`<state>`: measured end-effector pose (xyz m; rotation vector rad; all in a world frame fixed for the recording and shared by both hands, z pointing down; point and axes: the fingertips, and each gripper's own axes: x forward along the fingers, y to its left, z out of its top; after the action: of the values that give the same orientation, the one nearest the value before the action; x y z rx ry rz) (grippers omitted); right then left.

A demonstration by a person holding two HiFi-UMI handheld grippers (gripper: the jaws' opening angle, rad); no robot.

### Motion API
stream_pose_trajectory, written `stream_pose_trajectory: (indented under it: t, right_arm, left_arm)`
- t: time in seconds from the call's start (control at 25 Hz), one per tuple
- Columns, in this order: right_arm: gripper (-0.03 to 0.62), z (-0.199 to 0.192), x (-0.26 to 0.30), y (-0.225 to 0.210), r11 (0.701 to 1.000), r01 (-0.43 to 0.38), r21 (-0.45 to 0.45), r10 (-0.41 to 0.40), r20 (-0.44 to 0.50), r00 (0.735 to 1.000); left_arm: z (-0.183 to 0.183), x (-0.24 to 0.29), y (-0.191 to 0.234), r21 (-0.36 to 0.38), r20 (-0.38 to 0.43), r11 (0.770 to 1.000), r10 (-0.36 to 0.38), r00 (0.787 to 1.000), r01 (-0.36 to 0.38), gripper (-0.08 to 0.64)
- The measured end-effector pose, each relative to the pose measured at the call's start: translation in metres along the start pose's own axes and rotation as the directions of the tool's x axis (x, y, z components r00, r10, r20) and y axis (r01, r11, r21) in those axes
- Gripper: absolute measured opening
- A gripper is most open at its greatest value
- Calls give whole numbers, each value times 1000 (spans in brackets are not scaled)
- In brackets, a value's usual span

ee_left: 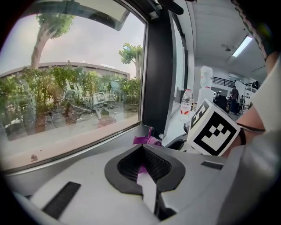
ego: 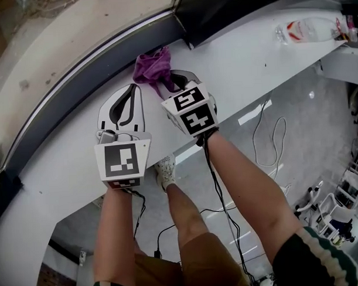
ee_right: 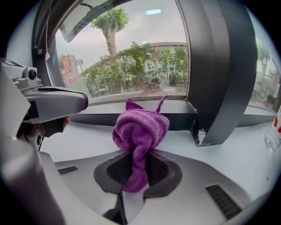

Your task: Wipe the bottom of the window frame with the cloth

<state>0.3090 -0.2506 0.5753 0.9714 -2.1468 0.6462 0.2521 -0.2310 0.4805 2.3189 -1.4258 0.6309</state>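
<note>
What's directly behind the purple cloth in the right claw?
The dark bottom window frame, then glass. The cloth hides the frame strip right behind it, so dirt there can't be seen.

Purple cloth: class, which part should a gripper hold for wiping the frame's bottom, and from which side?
Grip the purple cloth by its narrow tail, coming from the room side over the sill, as the right gripper does. The bunched ball then sticks out beyond the jaws toward the dark bottom frame.

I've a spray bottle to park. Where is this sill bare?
Bare: the white sill between the right gripper, shut on the purple cloth, and the plastic bottle; also left of the left gripper, beside the dark window frame. Crowded around both grippers mid-sill.
</note>
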Motion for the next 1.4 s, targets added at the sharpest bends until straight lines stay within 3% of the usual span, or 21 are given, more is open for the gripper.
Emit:
stream_pose_trajectory:
  t: [0.6,1.08,1.4]
  right_arm:
    - [66,-9,-14,-71,994,95,-48,-98,-52,994]
    - [63,-20,-20,-71,996,78,-43,-81,-64,995]
    - [63,-47,-39,-64,997,71,-22,-73,-99,992]
  left_arm:
    - [17,44,-35,21,-15,998,-64,998,64,9]
    - [16,47,-52,6,-31,997,-73,997,73,9]
    - [10,36,-72,28,-53,994,-107,993,109,9]
